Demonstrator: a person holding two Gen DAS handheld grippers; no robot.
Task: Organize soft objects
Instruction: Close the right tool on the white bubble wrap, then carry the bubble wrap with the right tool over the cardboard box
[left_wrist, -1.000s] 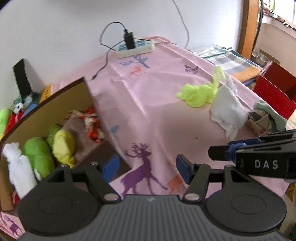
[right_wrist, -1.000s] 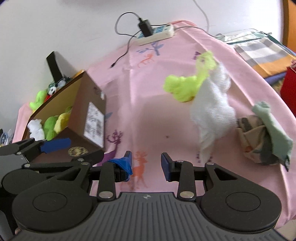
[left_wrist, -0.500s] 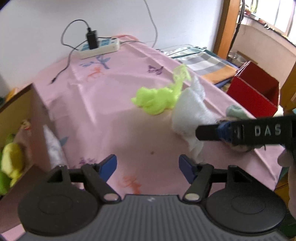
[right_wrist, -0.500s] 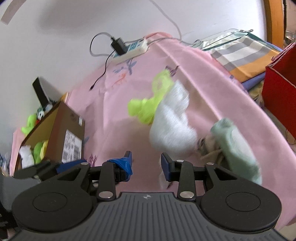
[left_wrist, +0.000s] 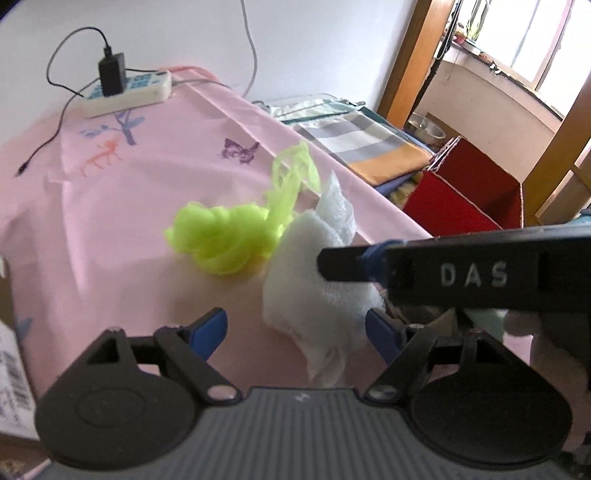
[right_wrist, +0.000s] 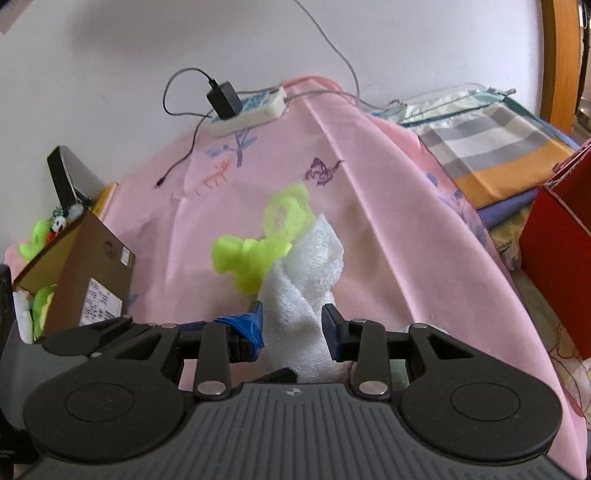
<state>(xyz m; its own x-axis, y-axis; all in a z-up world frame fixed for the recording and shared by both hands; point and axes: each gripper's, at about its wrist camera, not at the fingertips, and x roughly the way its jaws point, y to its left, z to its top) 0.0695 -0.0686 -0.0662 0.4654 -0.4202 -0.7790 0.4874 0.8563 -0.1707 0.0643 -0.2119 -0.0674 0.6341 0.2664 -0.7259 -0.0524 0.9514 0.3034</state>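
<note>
Directly ahead of my right hand-held gripper, the white towel lies crumpled on the pink worktop, and its near end sits between the two blue pads. The jaws stand apart; I cannot tell whether either pad touches the fabric. The towel is a thick, nubbly terry cloth, bunched into a loose lump with a folded peak at its far end. Touching its far-left side is a neon yellow-green mesh piece, ruffled, with an open loop standing up behind the towel.

My left hand-held gripper has its jaws opening, spread wide. The lower edge of the towel lies between its pads without contact. The right hand-held gripper's black finger crosses in front of the towel from the right.

Far to the left of the right hand-held gripper stands a brown cardboard box holding green and white soft items. A red box stands beyond the worktop's right edge.
</note>
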